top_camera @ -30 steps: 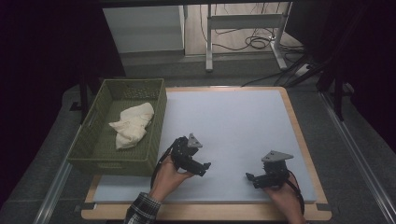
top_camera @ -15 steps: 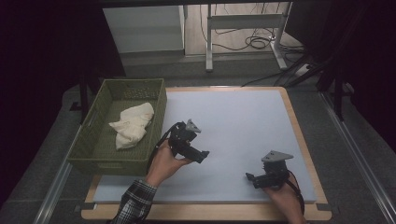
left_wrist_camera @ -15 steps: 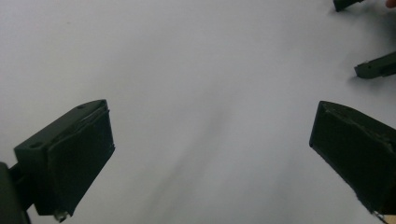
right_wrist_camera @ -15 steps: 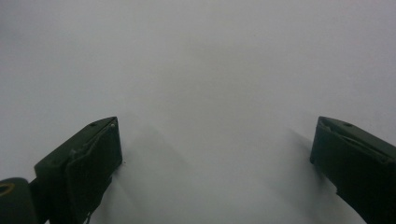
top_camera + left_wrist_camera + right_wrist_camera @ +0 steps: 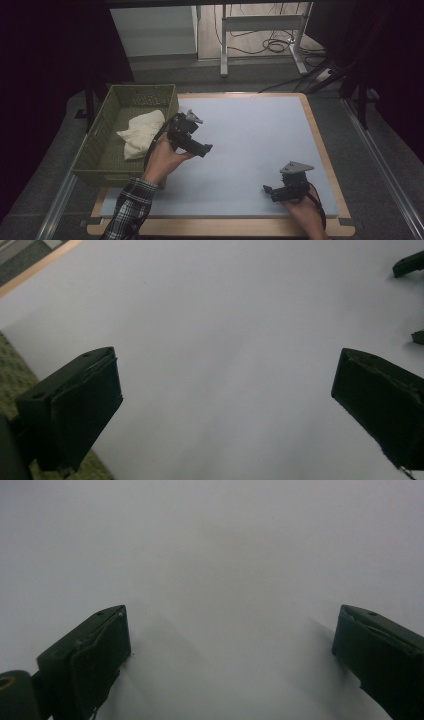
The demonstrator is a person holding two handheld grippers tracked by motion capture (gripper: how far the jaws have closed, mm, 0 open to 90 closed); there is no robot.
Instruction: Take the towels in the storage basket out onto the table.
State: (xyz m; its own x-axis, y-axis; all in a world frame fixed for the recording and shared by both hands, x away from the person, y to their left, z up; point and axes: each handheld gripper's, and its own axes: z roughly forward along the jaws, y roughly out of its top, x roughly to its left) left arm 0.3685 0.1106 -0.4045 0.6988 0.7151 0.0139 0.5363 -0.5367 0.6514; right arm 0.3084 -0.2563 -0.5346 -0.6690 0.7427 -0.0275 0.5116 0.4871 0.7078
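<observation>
My left gripper (image 5: 206, 148) jaws wide, empty, frame centre-left | right gripper (image 5: 267, 190) likewise, lower right | cloth (image 5: 140, 134) in green basket (image 5: 95, 167), left | pale mat (image 5: 260, 130) bare | dark room

Pale worktop (image 5: 250, 135) open between and beyond both grippers, nothing on it; sole obstacle the green basket (image 5: 107, 165) with cloth (image 5: 140, 135) along its left edge.

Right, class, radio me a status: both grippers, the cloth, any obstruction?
Left gripper open, empty, above the mat beside the basket. Right gripper open, empty, low at the mat's near right. Cream cloth lies crumpled in the basket, untouched. Nothing in the way.
</observation>
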